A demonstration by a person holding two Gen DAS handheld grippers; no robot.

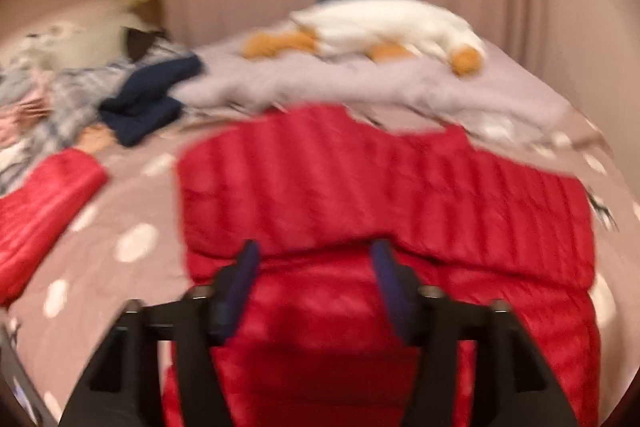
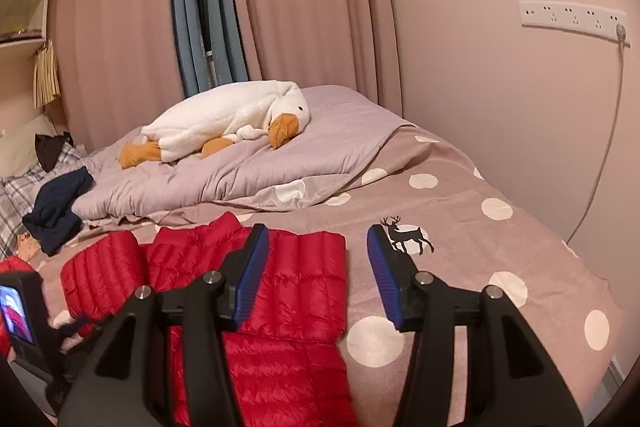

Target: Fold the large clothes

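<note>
A red quilted down jacket (image 1: 380,187) lies flat on the bed, its lower part folded up over the body. One red sleeve (image 1: 44,211) stretches out to the left. The left wrist view is blurred. My left gripper (image 1: 316,263) hovers over the jacket's folded part, open, with nothing pinched between its blue pads. In the right wrist view the jacket (image 2: 280,287) fills the lower left. My right gripper (image 2: 318,259) stands open above the jacket's right edge. Its left finger is over the red fabric and its right finger over the bare sheet.
The dotted pink-brown bedsheet (image 2: 480,247) spreads to the right up to the wall. A lilac duvet (image 2: 280,167) with a white goose plush (image 2: 224,123) lies behind the jacket. A navy garment (image 2: 56,211) and plaid cloth (image 2: 16,195) sit far left. A black device with a screen (image 2: 18,311) is at lower left.
</note>
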